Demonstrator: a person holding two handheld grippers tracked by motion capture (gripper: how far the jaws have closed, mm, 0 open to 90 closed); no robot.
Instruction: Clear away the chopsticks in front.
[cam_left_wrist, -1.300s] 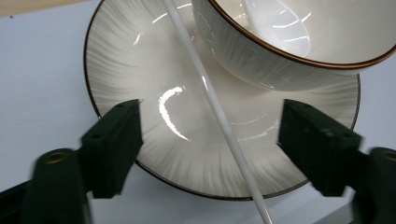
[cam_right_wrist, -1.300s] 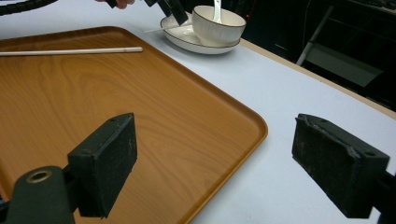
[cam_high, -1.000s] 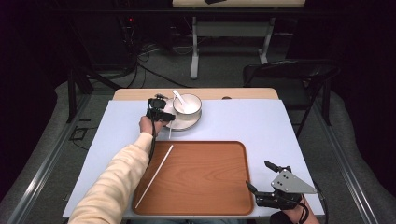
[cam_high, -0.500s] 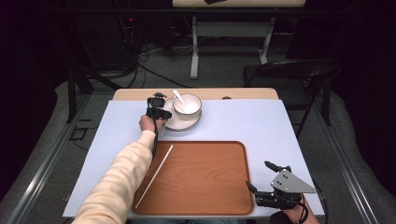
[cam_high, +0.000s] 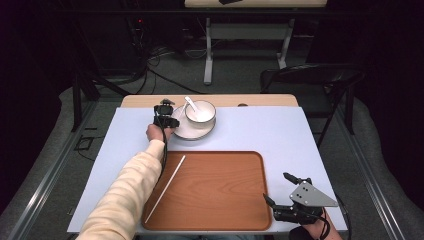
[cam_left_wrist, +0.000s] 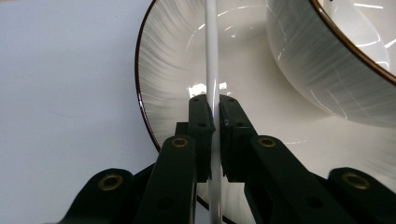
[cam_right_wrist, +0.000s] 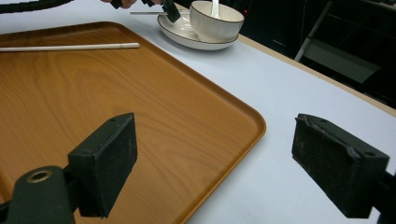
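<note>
My left gripper (cam_high: 171, 121) was out at the far side of the table (cam_high: 250, 135), just at the left edge of the white plate (cam_high: 186, 132), and its jaws were pinched tight on a thin white chopstick (cam_left_wrist: 212, 60). In the left gripper view that chopstick ran straight up between the two black jaws and on over the plate (cam_left_wrist: 173, 70), whose dark rim curved past on the left, while the ribbed outer wall of the bowl (cam_left_wrist: 322, 60) stood at the upper right. The bowl (cam_high: 200, 111) sat on the plate, toward its right half, with a white spoon (cam_high: 190, 104) leaning in it, handle up and to the left. My forearm in its cream sleeve (cam_high: 130, 190) stretched across the left part of the table to reach there. A second white chopstick (cam_high: 165, 188) lay slantwise on the wooden tray (cam_high: 220, 200), near its left edge, its near end poking just over the rim. My right gripper (cam_high: 281, 190) was at the near right corner of the table, just beside the tray's right edge, and its jaws stood wide apart with nothing between them; in the right gripper view I saw the tray's corner (cam_right_wrist: 252, 126) and bare table through the gap, with the plate (cam_right_wrist: 187, 35) and bowl (cam_right_wrist: 217, 21) well beyond.
</note>
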